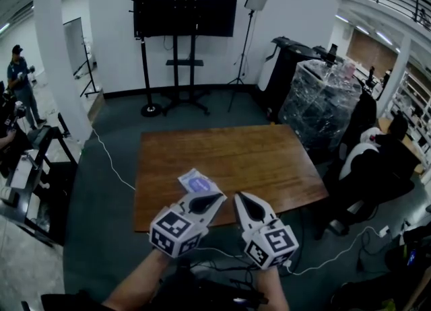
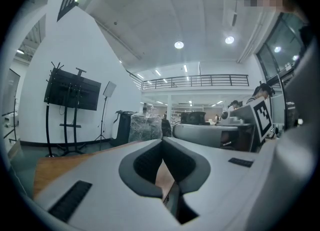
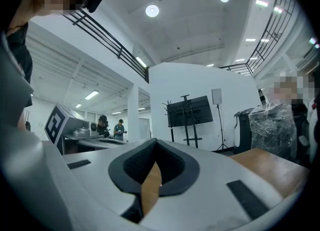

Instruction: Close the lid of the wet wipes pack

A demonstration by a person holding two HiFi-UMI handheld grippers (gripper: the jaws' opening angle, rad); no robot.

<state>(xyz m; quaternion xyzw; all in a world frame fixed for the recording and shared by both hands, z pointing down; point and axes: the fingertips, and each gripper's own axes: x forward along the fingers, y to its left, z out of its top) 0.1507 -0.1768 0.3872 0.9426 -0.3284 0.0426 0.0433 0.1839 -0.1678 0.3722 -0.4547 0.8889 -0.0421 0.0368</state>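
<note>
In the head view, the wet wipes pack (image 1: 198, 182) lay on the brown table (image 1: 269, 161), close to the near edge. It sat just past the tip of the left gripper (image 1: 214, 199), a little to that gripper's left, and its near edge looked tucked behind the tip. The right gripper (image 1: 240, 201) was beside the left one, so the pack was farther off to its left. The left gripper was the nearer one and looked like the one to reach first. The pack lay slanted, with one corner toward the grippers. It was too small to tell if the lid was up or down. Both grippers looked pinched together here.

In the left gripper view, the left gripper (image 2: 162, 140) had its tips together. Only a small hollow showed between the dark pads, and bare table was seen through it. It held nothing. The pack did not show, because the gripper pointed over it at the room.

In the right gripper view, the right gripper (image 3: 156, 142) was pinched at the tips too, with nothing in it. The pack was not seen there.
</note>
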